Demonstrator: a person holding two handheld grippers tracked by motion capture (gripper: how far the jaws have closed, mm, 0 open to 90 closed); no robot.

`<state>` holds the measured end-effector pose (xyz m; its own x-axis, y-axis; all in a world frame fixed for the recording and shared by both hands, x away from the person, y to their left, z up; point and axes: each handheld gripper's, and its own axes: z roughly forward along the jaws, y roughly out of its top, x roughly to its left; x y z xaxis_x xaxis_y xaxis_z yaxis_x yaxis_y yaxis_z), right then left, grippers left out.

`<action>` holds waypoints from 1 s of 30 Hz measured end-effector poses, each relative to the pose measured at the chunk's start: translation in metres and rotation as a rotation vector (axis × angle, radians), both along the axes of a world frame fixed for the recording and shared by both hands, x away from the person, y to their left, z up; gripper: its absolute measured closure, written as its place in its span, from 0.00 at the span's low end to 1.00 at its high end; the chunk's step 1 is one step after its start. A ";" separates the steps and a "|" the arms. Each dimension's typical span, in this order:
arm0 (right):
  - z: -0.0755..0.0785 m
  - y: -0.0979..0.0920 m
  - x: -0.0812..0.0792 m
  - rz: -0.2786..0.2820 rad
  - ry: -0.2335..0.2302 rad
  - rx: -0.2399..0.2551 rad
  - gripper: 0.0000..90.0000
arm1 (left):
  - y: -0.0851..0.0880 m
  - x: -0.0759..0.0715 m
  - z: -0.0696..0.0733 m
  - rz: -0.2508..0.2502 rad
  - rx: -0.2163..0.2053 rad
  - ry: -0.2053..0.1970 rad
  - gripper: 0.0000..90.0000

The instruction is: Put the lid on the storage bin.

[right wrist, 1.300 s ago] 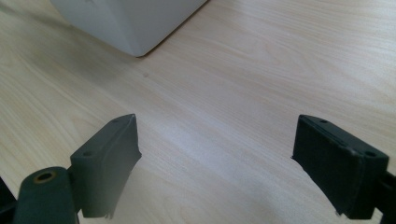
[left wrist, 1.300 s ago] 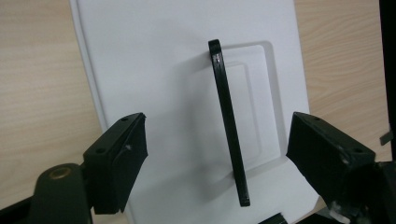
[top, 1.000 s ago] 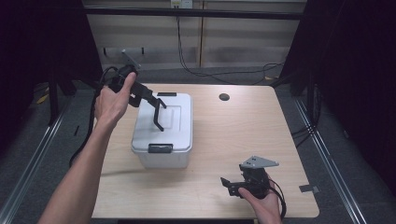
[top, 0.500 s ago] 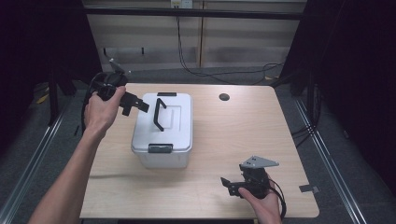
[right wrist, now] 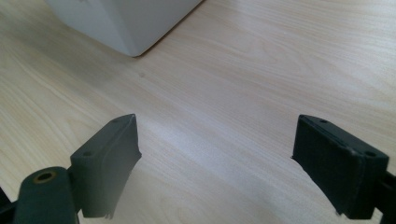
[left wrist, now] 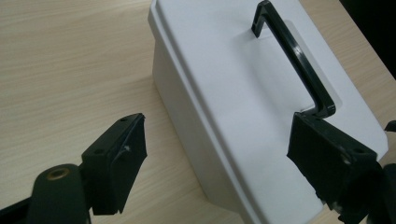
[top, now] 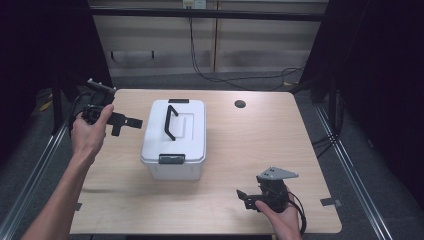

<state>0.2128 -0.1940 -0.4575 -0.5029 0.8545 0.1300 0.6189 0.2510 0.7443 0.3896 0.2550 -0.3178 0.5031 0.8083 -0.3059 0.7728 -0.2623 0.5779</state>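
Note:
A white lidded storage box [top: 175, 137] with a black carry handle [top: 170, 121] and black end latches stands left of the table's middle. My left gripper [top: 127, 124] hovers open just left of the box, jaws pointing toward it and empty. In the left gripper view the box [left wrist: 243, 93] and its handle [left wrist: 294, 51] lie close ahead, and the gripper [left wrist: 219, 161] has nothing between its jaws. My right gripper [top: 246, 199] rests low near the front edge, right of the box, open and empty. The right gripper view has a corner of the box [right wrist: 126, 23] beyond the gripper [right wrist: 217, 165].
The wooden table [top: 280, 145] has a small dark round hole [top: 240, 104] at its back right. Cables trail from both grippers. Dark floor and metal rails flank the table; a panelled wall stands behind.
My left gripper has drawn back from the box's handle, leftward off the lid, and now hovers beside the box. The handle stays raised. The right gripper has not moved.

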 end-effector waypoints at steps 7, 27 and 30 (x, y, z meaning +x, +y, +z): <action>0.000 0.000 0.000 -0.002 0.002 0.000 0.15 | 0.013 -0.013 -0.014 0.016 -0.004 -0.043 0.23; -0.003 0.001 0.001 -0.015 0.020 -0.010 0.15 | 0.063 -0.073 -0.071 0.023 -0.030 -0.176 0.21; -0.003 0.001 0.001 -0.016 0.023 -0.014 0.15 | 0.066 -0.081 -0.083 0.019 -0.046 -0.170 0.21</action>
<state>0.2135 -0.1929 -0.4603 -0.4862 0.8642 0.1293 0.6399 0.2514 0.7261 0.3089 0.3206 -0.4006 0.5357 0.8052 -0.2542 0.6673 -0.2193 0.7118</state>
